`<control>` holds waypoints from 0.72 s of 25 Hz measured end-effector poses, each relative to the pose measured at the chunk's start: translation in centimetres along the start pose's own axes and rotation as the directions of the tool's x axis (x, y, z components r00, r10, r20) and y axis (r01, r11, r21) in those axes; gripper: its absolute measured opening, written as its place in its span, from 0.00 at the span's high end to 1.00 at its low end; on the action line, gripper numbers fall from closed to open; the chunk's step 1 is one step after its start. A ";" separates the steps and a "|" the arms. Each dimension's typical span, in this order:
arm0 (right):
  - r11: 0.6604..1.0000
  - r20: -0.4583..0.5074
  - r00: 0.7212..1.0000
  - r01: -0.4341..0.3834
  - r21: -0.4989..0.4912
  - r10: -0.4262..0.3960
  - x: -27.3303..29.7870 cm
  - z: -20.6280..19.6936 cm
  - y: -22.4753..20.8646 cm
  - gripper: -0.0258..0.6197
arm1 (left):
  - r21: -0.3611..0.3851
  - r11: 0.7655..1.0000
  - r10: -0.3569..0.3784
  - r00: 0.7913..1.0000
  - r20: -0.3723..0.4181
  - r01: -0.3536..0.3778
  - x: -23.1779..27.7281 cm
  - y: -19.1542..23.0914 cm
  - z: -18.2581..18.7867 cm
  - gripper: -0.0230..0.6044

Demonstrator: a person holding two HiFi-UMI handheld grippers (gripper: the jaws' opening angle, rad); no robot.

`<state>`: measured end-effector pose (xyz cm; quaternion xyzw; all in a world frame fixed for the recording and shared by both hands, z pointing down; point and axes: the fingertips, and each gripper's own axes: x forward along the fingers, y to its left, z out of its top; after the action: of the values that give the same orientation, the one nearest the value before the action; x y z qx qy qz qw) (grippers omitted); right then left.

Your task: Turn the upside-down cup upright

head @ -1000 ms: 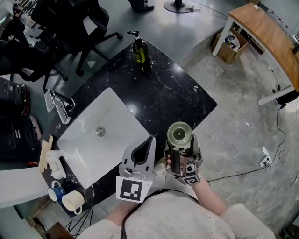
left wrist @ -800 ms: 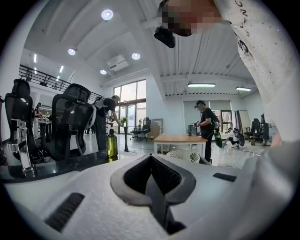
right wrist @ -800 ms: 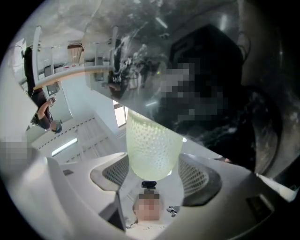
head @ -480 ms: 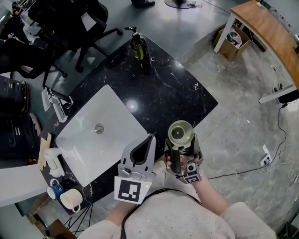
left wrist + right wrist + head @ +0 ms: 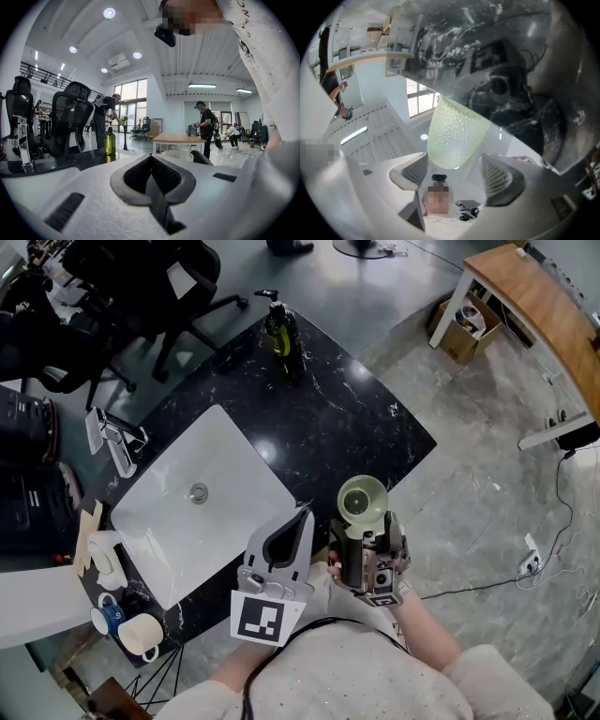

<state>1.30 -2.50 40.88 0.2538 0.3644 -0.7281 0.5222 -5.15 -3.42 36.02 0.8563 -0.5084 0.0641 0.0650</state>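
while our left gripper hangs just right of the white sink, over the black marble counter, its 2 jaws are pressed together on nothing. our right gripper clamps the pale green cup, lifted above the counter's near corner, 1 round end facing us.

Close to the person's chest, the white left hand-held gripper has its jaws pressed together, empty, while the dark right hand-held gripper points upward, clamped on a pale green dimpled cup.
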 end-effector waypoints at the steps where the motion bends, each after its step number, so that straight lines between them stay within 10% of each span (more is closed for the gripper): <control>1: 1.000 0.000 1.000 0.001 -0.003 -0.001 0.0 0.0 -0.1 0.44 | -0.002 1.000 -0.002 1.000 0.004 0.002 -0.1 -0.1 0.1 0.95; 11: 0.990 -0.072 0.995 0.055 -0.128 -0.065 -1.0 -2.6 -0.8 0.44 | 0.001 1.000 -0.024 1.000 0.018 0.024 -1.5 -0.8 -0.1 0.95; 18: 0.845 -0.116 0.937 0.238 -0.478 -0.330 -0.8 -6.3 -1.7 0.44 | 0.004 0.998 -0.062 0.997 0.039 0.062 -2.1 -1.7 -0.9 0.95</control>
<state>-0.16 3.28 38.11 0.1366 0.6080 -0.6629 0.4151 -4.66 -0.64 36.48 0.8728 -0.4827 0.0461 0.0561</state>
